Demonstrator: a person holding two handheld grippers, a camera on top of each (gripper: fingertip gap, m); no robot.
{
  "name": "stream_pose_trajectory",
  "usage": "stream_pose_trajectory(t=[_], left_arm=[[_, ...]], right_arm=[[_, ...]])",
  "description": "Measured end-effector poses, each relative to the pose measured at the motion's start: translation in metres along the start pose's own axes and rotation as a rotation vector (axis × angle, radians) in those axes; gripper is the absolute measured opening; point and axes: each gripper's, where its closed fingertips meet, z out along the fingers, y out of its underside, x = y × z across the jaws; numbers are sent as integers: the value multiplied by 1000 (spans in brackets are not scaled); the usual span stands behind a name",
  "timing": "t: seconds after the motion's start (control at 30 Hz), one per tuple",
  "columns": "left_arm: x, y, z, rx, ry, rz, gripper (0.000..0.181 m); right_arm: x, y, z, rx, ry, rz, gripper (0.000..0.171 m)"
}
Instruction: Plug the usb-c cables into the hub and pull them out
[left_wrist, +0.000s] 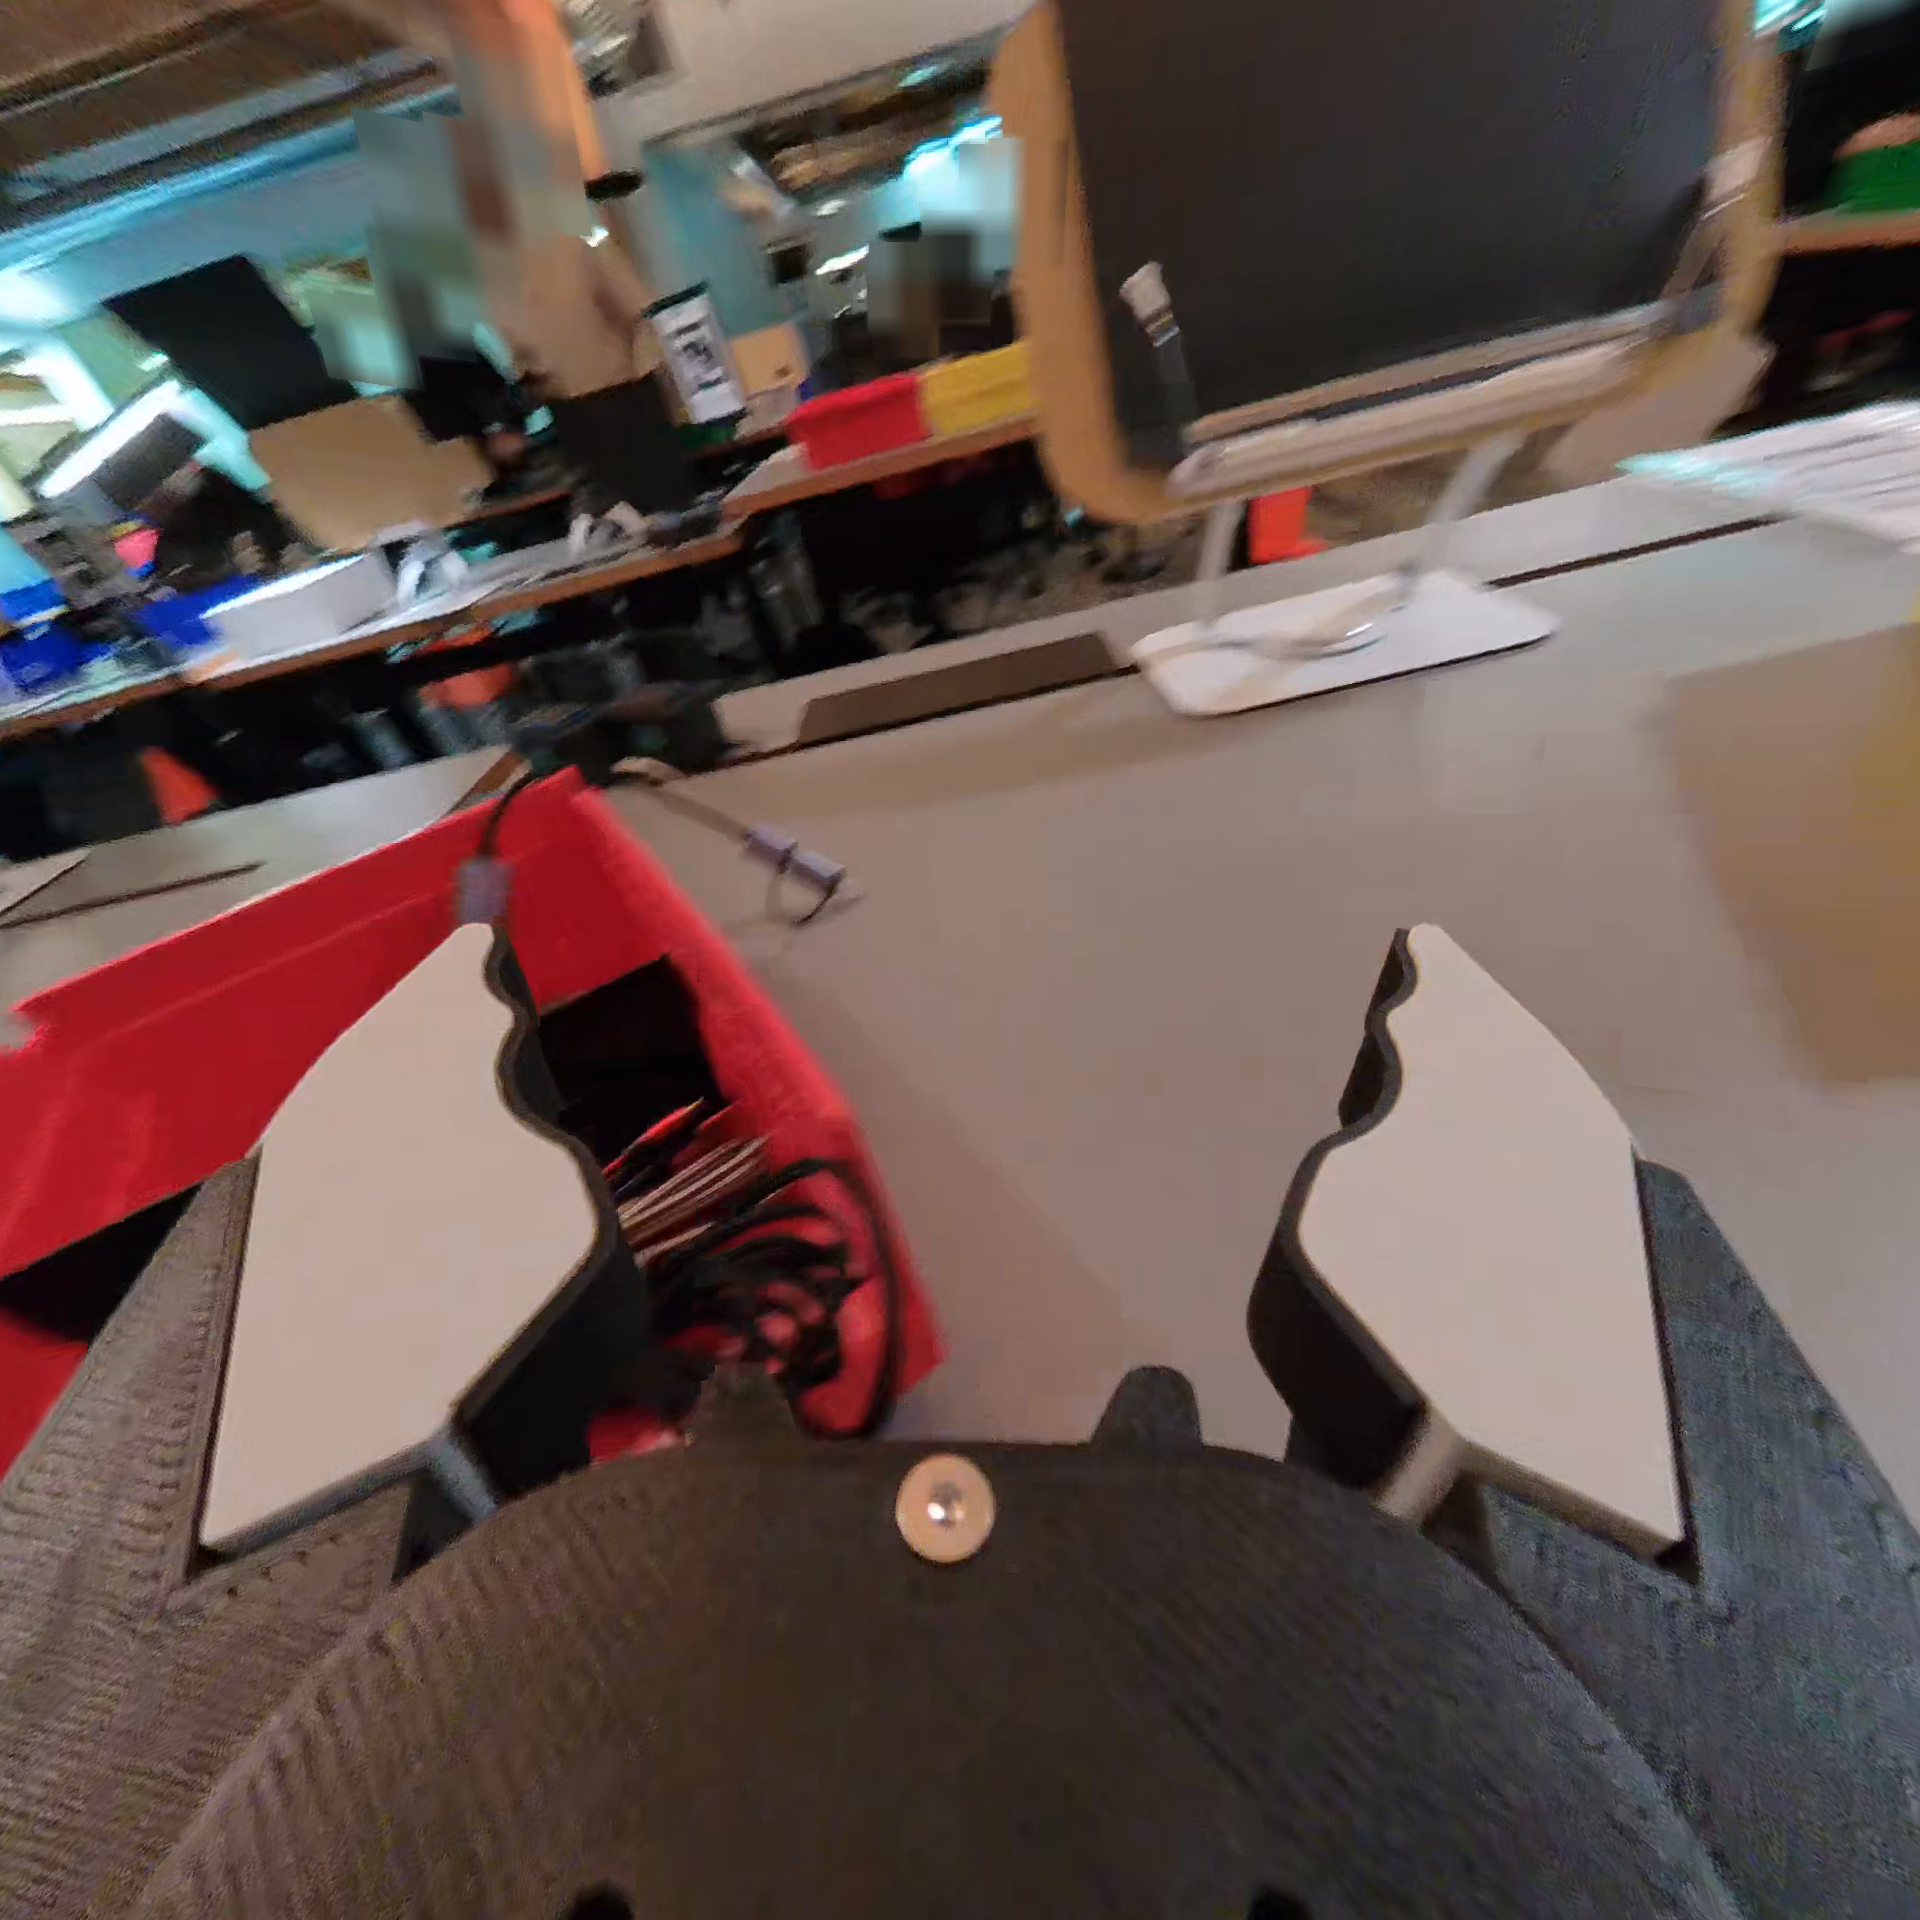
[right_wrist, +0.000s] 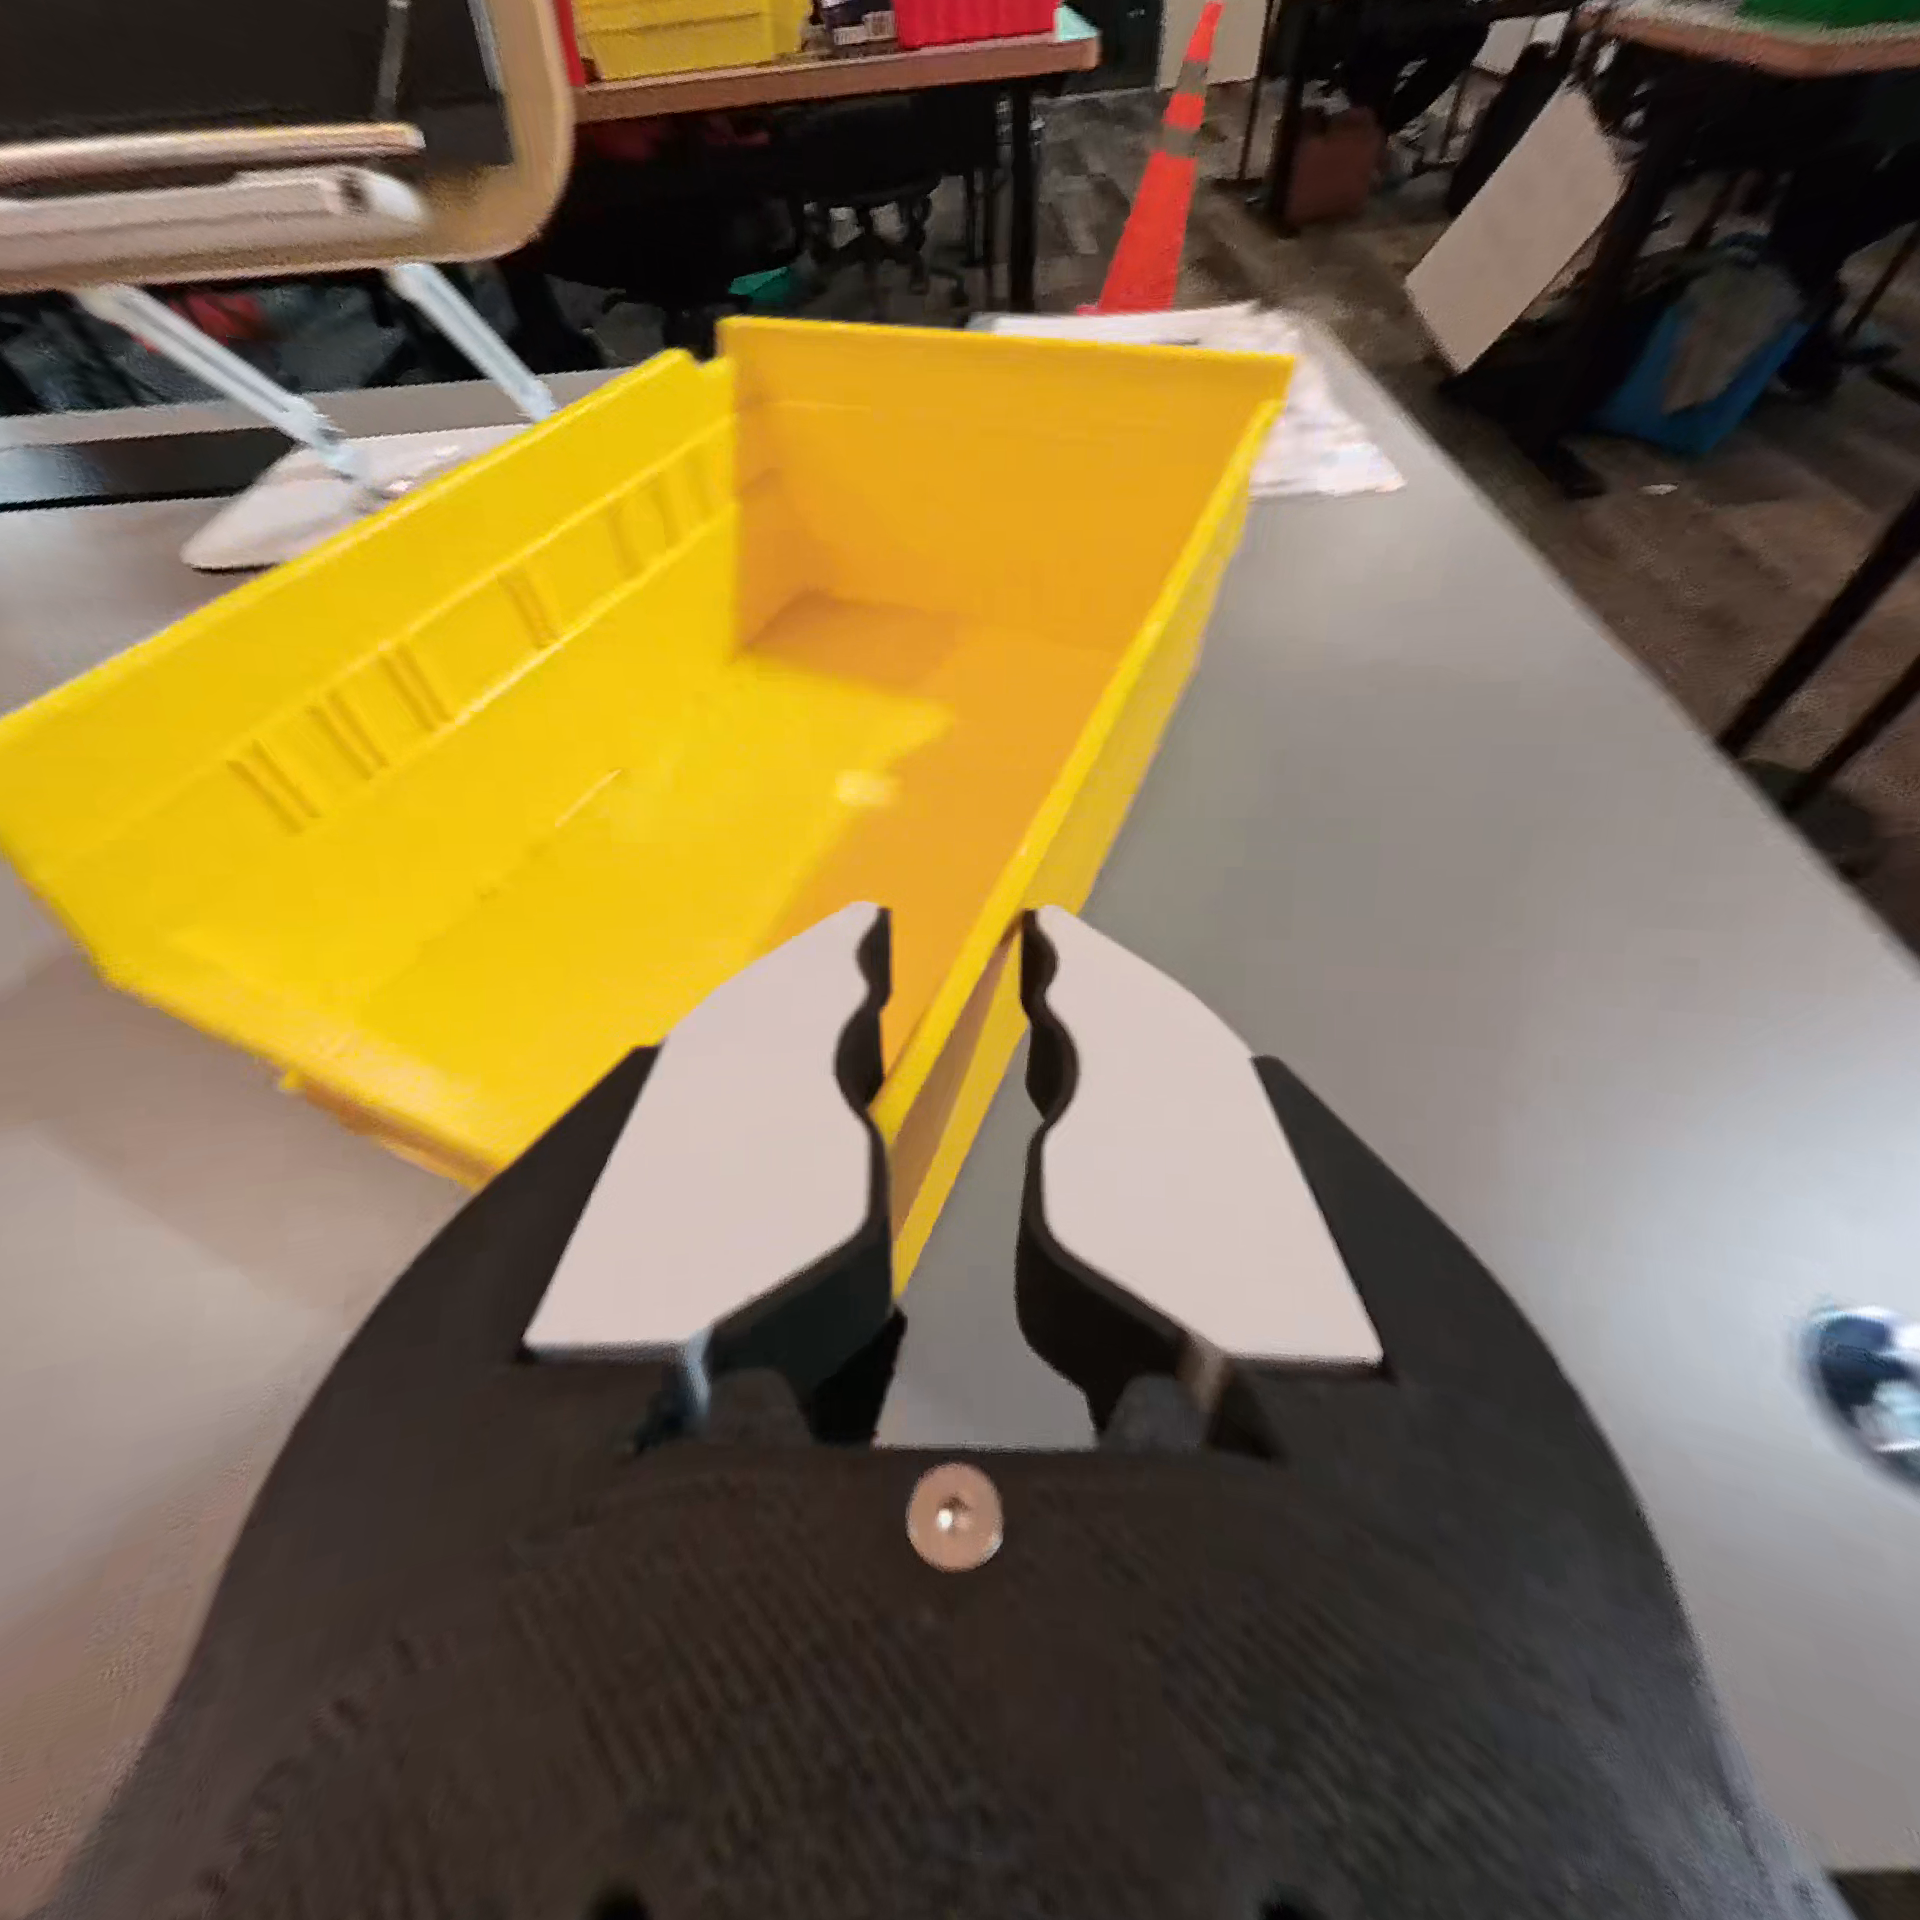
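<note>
Nearest, the left gripper gaped wide and empty above the grey table, beside a red bin of black cables. Beyond it a grey-plugged cable lay on the tabletop. The right gripper straddled the yellow bin's wall, fingers narrowly parted, not visibly clamping it.

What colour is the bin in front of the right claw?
Yellow; the bin shows best in the right wrist view.

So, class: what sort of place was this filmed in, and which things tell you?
Probably a shared workshop or lab office: long worktables cluttered with gear, coloured storage bins like the yellow bin, and an orange traffic cone on the floor.
</note>
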Motion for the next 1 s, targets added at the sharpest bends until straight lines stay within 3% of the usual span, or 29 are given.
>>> stream_pose_trajectory(t=[0.2, 0.57, 1.0], left_arm=[[-74, 63, 5, -220, -160, -95, 139], [-117, 70, -43, -228, -249, -142, 130], [-138, 79, -57, -234, -268, -207, 122]], right_arm=[[61, -8, 11, 3, 100, -42, 5], [108, -13, 15, 1, 175, 46, 10], [120, -10, 5, -5, 276, 14, 12]])
